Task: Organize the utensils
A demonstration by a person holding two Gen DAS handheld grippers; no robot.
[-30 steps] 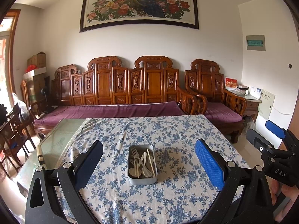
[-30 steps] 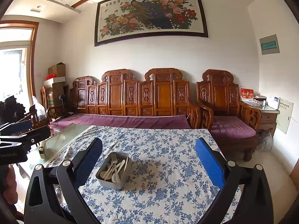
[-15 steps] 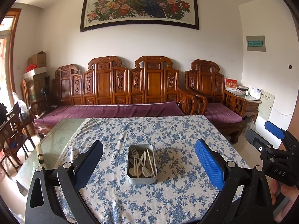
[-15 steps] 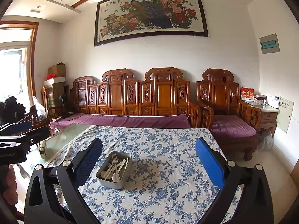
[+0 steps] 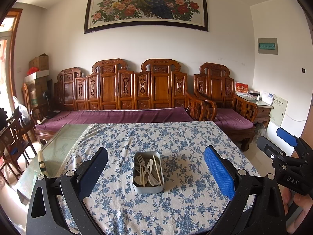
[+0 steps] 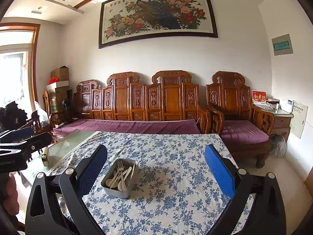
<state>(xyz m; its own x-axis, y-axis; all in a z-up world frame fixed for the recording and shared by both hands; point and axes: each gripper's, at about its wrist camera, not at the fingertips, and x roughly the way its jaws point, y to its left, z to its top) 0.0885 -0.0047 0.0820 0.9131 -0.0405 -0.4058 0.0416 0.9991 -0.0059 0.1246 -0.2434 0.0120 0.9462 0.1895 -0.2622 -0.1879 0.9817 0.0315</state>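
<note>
A grey metal tin (image 5: 148, 188) stands near the middle of the table on the blue-flowered tablecloth (image 5: 176, 137). It holds a metal fork (image 5: 141, 163) and several white plastic utensils (image 5: 150, 173). The tin also shows in the right wrist view (image 6: 117, 191), left of centre, with the fork (image 6: 120, 169) on top. My left gripper (image 5: 156, 173) is open and empty, held above and short of the tin. My right gripper (image 6: 156, 173) is open and empty, to the right of the tin. The right gripper shows at the far right of the left wrist view (image 5: 281, 145).
The cloth leaves a bare glass strip of the table (image 5: 58, 146) at the left, with a small object (image 5: 41, 163) at its edge. A carved wooden sofa (image 5: 125, 98) and armchair (image 5: 225, 101) stand behind. Dining chairs (image 5: 13, 137) are at the left.
</note>
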